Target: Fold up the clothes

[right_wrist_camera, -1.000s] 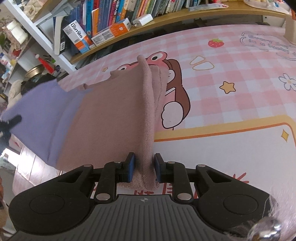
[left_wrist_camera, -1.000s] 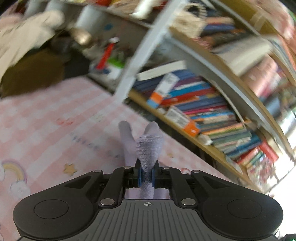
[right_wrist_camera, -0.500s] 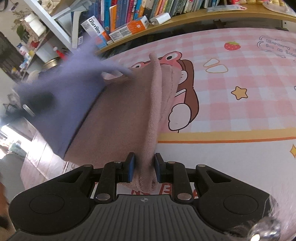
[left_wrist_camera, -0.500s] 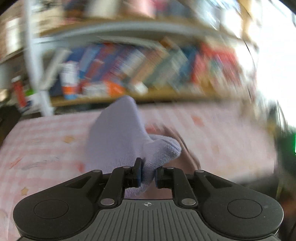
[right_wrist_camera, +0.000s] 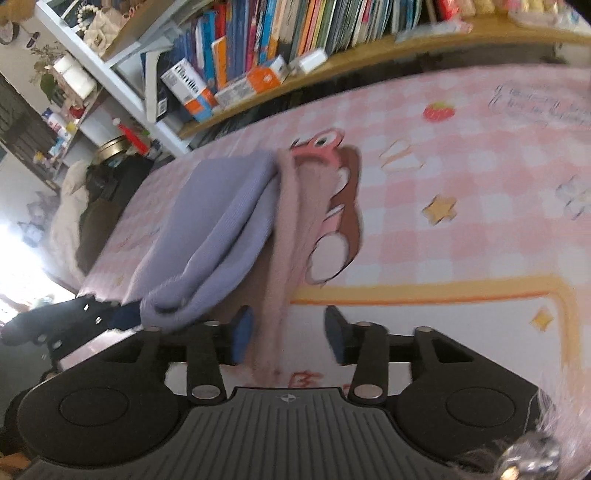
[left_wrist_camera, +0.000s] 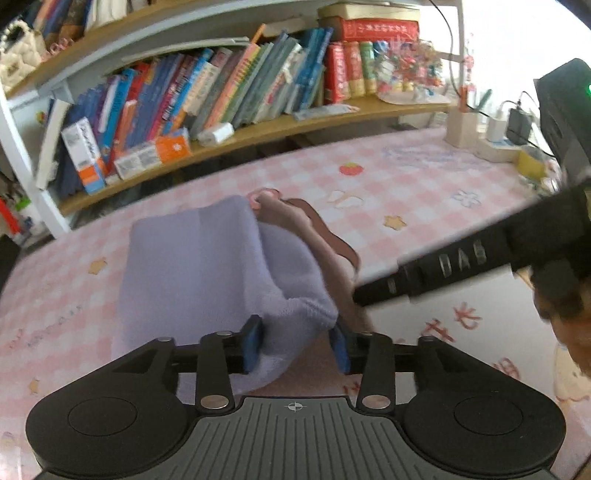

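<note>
A two-tone garment lies folded on the pink checked table cover: a lavender part (left_wrist_camera: 207,269) (right_wrist_camera: 218,218) lies folded over a dusty pink part (left_wrist_camera: 295,221) (right_wrist_camera: 291,221). My left gripper (left_wrist_camera: 297,345) is open, its blue pads either side of the lavender fold's near end. My right gripper (right_wrist_camera: 288,339) is open, with the pink edge lying loose between its pads. The right gripper's dark body also shows in the left wrist view (left_wrist_camera: 461,262), and the left gripper shows in the right wrist view (right_wrist_camera: 70,317).
A low wooden shelf of books (left_wrist_camera: 229,92) (right_wrist_camera: 295,33) runs along the table's far side. A white shelf post (left_wrist_camera: 22,162) stands at the left. Chargers, a holder and small items (left_wrist_camera: 498,129) sit at the far right. The table edge (right_wrist_camera: 92,266) drops off at left.
My left gripper swung the lavender part over onto the pink part and opened. My right gripper opened too and let go of the pink edge.
</note>
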A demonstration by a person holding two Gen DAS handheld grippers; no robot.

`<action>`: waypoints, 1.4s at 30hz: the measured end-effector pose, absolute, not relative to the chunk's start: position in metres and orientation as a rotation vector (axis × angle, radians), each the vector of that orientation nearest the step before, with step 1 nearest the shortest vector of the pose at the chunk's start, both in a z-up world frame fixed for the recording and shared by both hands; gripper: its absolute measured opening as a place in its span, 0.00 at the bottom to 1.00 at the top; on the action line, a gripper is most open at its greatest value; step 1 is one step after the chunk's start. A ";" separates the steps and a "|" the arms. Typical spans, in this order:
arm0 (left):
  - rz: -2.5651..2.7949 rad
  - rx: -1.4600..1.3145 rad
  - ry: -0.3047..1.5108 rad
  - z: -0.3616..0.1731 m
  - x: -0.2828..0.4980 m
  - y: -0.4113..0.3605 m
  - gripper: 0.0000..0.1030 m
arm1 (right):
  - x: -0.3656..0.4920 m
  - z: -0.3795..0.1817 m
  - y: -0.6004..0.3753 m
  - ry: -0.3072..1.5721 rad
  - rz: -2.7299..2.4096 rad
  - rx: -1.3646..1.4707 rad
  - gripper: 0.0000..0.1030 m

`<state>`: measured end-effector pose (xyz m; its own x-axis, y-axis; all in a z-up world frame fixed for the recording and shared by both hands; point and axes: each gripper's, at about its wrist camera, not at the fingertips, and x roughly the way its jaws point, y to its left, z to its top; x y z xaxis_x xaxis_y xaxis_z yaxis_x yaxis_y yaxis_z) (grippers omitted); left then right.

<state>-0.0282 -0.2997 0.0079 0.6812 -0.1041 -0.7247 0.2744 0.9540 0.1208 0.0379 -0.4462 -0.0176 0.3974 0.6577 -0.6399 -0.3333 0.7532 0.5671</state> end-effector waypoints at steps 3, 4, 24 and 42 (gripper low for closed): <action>-0.245 0.204 0.829 0.003 -0.032 -0.297 0.43 | 0.041 -0.011 -0.450 0.950 0.653 0.395 0.44; -0.251 0.192 0.831 0.005 -0.035 -0.294 0.43 | 0.042 -0.009 -0.451 0.942 0.655 0.401 0.44; -0.163 0.075 0.797 0.005 -0.017 -0.189 0.42 | 0.070 -0.030 -0.409 1.013 0.626 0.562 0.59; -0.237 0.026 0.814 -0.009 -0.022 -0.168 0.44 | 0.077 0.009 -0.385 0.826 0.747 0.641 0.36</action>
<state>-0.0224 -0.1684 -0.0092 0.6619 -0.1999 -0.7225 0.2200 0.9732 -0.0677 0.0766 -0.3849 0.0089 0.4602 0.7881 -0.4088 -0.3276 0.5787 0.7468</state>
